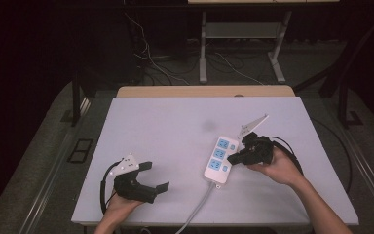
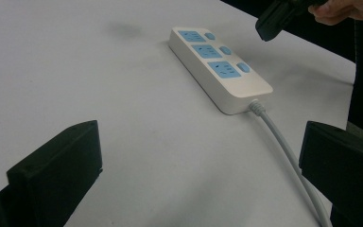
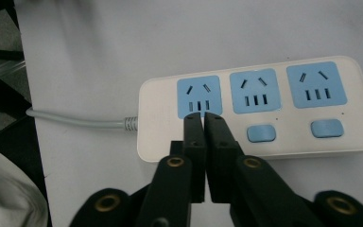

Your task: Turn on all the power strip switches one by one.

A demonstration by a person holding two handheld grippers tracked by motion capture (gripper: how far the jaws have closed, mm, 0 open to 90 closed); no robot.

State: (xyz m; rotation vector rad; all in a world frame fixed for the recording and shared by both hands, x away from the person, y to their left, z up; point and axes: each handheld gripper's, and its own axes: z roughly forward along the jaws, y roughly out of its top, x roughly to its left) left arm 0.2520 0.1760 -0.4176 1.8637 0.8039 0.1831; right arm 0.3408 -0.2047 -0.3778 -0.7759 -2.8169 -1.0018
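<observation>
Presently, item one: right tongs [image 3: 203, 118], jaws pressed together with nothing between them, tips poised over the switch end of the power strip [image 3: 260, 106], at the lower edge of the first blue socket [image 3: 199, 97] nearest the cord. Whether the tips touch the casing or hover just above it cannot be told. In the high view the same right tongs [image 1: 233, 158] sit at the strip's right edge, held in the person's right hand [image 1: 277, 168].

Item two: left tongs [image 1: 157, 176], jaws spread wide and empty, resting low near the front left of the counter [image 1: 175, 122], well apart from the strip. The left gripper view looks between its own jaws across bare counter toward the strip.

Item three: power strip [image 1: 220, 158], white, three blue sockets, each with a blue rocker switch [image 3: 262, 133] beside it. It lies flat right of centre on the counter, its grey cord [image 1: 199, 200] trailing off the front edge.

Item four: likely step, pressing the switch nearest the cord with the closed tips.

Risks, as judged: the strip is unrestrained, the left tongs being far off, so a slanted push could slide or swivel it. The tips sit near the socket slots, so a stray aim could land them on the socket face instead of the switch.
</observation>
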